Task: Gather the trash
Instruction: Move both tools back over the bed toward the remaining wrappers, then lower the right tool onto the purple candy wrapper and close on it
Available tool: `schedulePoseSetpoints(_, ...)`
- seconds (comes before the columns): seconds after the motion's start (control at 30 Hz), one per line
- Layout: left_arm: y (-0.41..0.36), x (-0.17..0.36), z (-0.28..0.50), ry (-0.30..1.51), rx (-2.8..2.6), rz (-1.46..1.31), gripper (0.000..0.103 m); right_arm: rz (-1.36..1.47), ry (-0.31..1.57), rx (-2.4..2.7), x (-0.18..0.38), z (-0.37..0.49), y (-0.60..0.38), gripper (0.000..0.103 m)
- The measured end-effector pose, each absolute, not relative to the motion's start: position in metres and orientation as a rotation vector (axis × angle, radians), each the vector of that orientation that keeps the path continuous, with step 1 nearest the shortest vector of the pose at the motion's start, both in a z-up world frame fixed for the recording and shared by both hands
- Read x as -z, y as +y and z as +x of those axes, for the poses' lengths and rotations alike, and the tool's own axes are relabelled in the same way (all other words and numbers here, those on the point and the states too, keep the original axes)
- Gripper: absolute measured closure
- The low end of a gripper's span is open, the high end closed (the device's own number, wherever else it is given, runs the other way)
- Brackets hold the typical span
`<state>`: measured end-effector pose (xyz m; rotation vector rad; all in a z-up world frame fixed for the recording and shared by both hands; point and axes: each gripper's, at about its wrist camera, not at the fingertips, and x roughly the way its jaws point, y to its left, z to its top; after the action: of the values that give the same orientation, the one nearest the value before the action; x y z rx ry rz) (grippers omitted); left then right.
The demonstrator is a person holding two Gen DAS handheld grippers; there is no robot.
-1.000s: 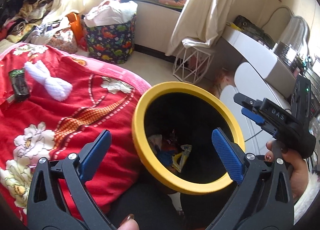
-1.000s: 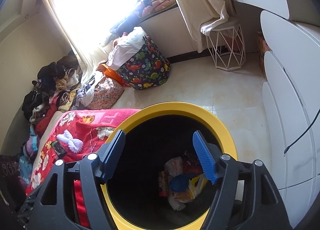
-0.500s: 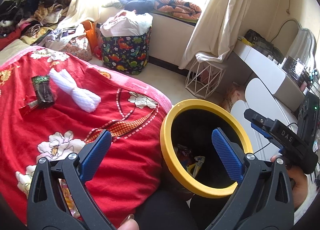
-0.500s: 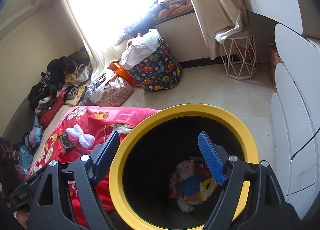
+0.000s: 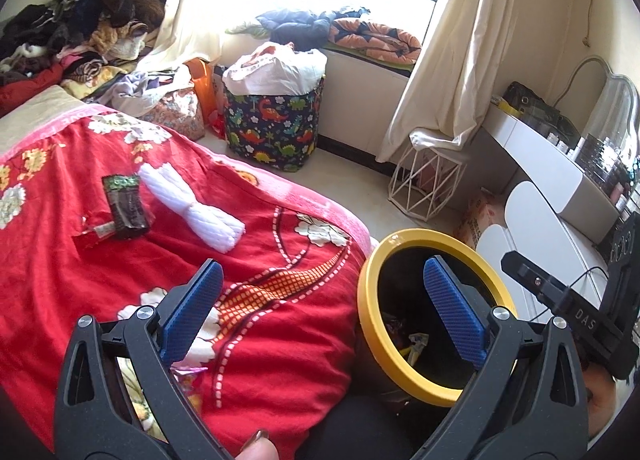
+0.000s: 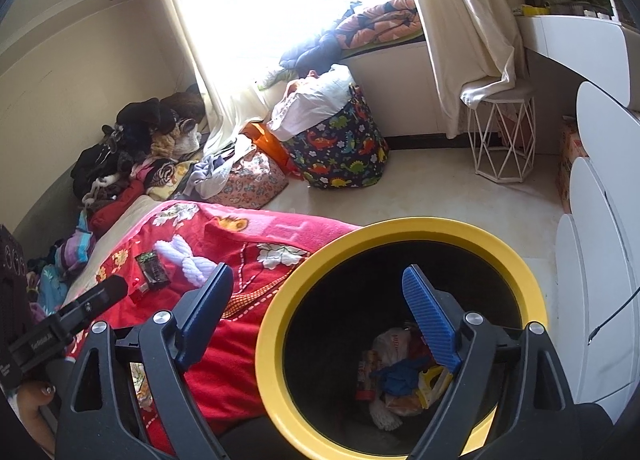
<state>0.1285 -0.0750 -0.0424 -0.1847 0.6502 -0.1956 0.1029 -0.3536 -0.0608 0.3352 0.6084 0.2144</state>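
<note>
**Both grippers empty beside the bin**

Red floral blanket [image 5: 120, 260] bears a white foam net [image 5: 192, 208] beside a dark wrapper [image 5: 126, 206]. The black yellow-rimmed bin [image 6: 400, 228] holds trash. Left gripper [image 5: 320, 308] gapes empty; right gripper [image 6: 320, 312], jaws just widening, holds nothing.

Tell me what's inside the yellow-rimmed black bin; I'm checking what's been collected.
Inside the yellow-rimmed black bin: crumpled wrappers, something blue, a yellow packet. The right gripper's finger hides part of the pile.
</note>
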Motion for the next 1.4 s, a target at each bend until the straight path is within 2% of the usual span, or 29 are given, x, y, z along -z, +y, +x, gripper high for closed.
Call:
schedulePoseSetpoints(0.93, 0.018, 0.034, 0.142, 0.580, -0.003, -0.243, 0.010, 0.183, 0.674, -0.456, 0.068, 0.092, -0.234, 0.017)
schedulePoseSetpoints(1.4, 0.078, 0.052, 0.165, 0.638, -0.087, -0.271, 0.010, 0.092, 0.849, -0.668, 0.107, 0.095, -0.142, 0.017)
